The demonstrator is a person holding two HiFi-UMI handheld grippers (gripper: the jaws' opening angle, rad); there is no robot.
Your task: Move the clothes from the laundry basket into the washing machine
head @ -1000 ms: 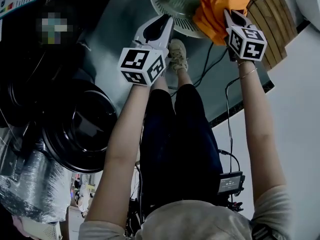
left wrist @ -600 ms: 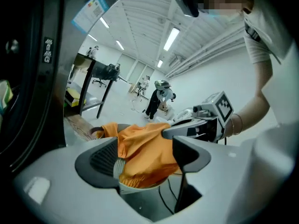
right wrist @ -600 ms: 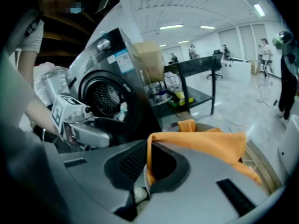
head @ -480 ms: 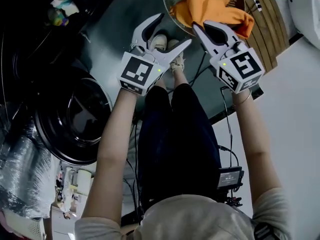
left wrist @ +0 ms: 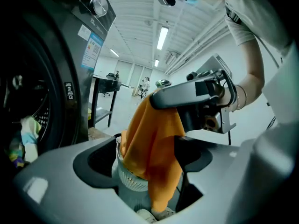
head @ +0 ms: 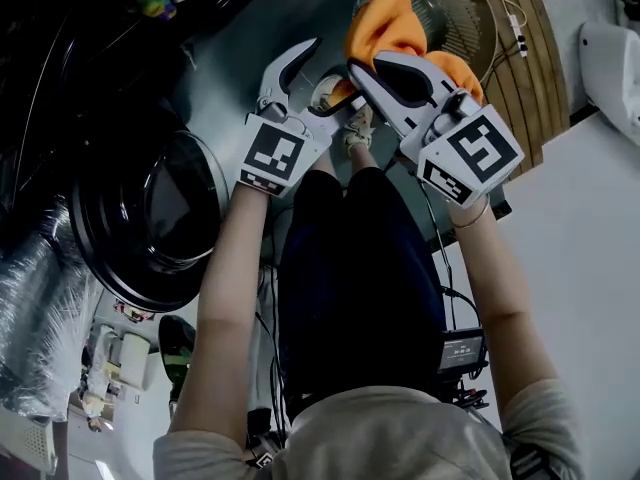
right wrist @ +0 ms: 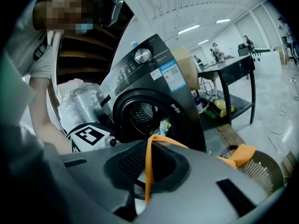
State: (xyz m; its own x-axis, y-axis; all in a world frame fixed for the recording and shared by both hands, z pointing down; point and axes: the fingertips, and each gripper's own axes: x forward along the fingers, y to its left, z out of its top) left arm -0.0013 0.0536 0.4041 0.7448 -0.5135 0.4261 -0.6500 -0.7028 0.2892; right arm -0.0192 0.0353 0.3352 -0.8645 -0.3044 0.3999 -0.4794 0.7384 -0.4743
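An orange cloth (head: 388,30) trails out of the round white laundry basket (head: 462,16), pinched at one edge by my right gripper (head: 358,70), which is shut on it. In the left gripper view the cloth (left wrist: 154,143) hangs from the right gripper (left wrist: 187,91) above the basket (left wrist: 127,180). My left gripper (head: 330,76) is just left of it. Its jaws have just been opening and stand wide, and the cloth hangs beyond their gap, not pressed. The black washing machine (right wrist: 154,90) has its door (head: 150,218) open, with clothes in the drum (left wrist: 25,134).
The person's legs and shoes (head: 345,118) are below the grippers, beside the basket. A plastic-wrapped bundle (head: 40,318) lies left of the machine door. A black table (right wrist: 233,73) stands right of the machine. Cables (head: 455,298) run along the floor.
The right gripper has lifted the orange cloth out of the basket and swung it left, toward the left gripper. The left gripper's jaws, shut a second ago, have sprung wide and it has risen.
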